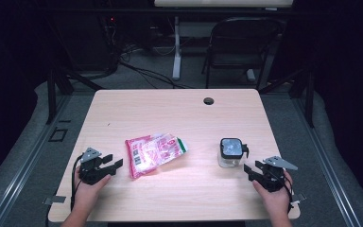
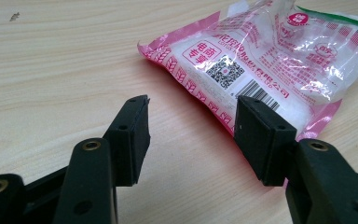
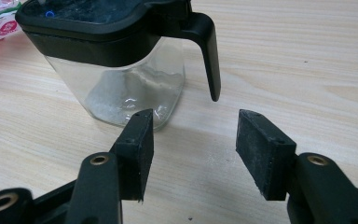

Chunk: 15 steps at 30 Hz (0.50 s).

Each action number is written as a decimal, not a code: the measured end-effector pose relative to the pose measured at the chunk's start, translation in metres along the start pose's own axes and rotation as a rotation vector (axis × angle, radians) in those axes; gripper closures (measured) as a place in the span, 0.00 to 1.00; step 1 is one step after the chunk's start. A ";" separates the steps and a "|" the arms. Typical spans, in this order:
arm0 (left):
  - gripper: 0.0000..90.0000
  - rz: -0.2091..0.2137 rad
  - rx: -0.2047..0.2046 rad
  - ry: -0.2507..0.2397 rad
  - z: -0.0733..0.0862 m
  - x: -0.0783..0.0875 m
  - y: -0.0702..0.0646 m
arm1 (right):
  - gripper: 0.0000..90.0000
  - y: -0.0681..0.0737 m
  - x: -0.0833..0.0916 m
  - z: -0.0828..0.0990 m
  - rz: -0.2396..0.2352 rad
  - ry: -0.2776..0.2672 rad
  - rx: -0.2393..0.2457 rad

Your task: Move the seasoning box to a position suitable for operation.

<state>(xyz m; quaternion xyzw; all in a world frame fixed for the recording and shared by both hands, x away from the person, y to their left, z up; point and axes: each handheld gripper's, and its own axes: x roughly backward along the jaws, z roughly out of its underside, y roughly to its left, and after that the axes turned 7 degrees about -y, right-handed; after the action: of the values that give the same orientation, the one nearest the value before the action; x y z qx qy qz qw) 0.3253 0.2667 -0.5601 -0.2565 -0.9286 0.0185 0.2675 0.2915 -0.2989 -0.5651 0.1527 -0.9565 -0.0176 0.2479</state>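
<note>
While your hands rest near the front edge of the worktop [image 1: 179,109], each tool stands spread with nothing between its pads. Your left tool [image 1: 108,166] points at a crinkled plastic pouch [image 1: 153,152] lying flat just left of the middle of the worktop; in the left gripper view the pouch [image 2: 270,65] is glossy and clear with pink borders, pink printed characters, a square code, a barcode and a green stripe at its far end, and white grains show through the film. Its near sealed edge lies just beyond the right pad, apart from it. Your right tool [image 1: 251,171] faces a small squarish jar [image 1: 230,152] of clear glass or plastic, standing upright just beside it, right of the pouch and well apart from it. Seen in the right gripper view, the jar [image 3: 121,88] has rounded corners, a thick black lid and a black tab [image 3: 207,51] hanging down from the lid; a little white powder sits at its bottom. The flat black pads [image 3: 265,149] look matt and slightly rough.

The worktop is pale wood-grain laminate with rounded corners and a round cable hole [image 1: 209,100] near its far edge. Beyond it the room is dark: grey floor, a black folding chair [image 1: 238,47], a white table leg [image 1: 176,47] and loose cables [image 1: 137,66].
</note>
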 end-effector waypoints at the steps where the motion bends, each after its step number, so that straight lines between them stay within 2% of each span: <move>1: 0.50 0.000 0.000 -0.001 0.000 0.000 0.000 | 0.52 0.000 0.000 0.000 0.002 0.000 0.001; 8: 0.50 0.000 0.001 -0.008 -0.001 0.001 -0.001 | 0.52 0.001 0.000 0.000 0.008 0.007 0.007; 15: 0.50 0.005 -0.001 -0.026 -0.001 0.005 -0.002 | 0.55 0.002 0.001 -0.008 0.055 -0.004 0.029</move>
<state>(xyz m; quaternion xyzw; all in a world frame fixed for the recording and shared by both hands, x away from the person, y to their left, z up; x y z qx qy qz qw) 0.3211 0.2675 -0.5569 -0.2587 -0.9314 0.0220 0.2551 0.2940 -0.2973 -0.5572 0.1298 -0.9610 0.0026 0.2443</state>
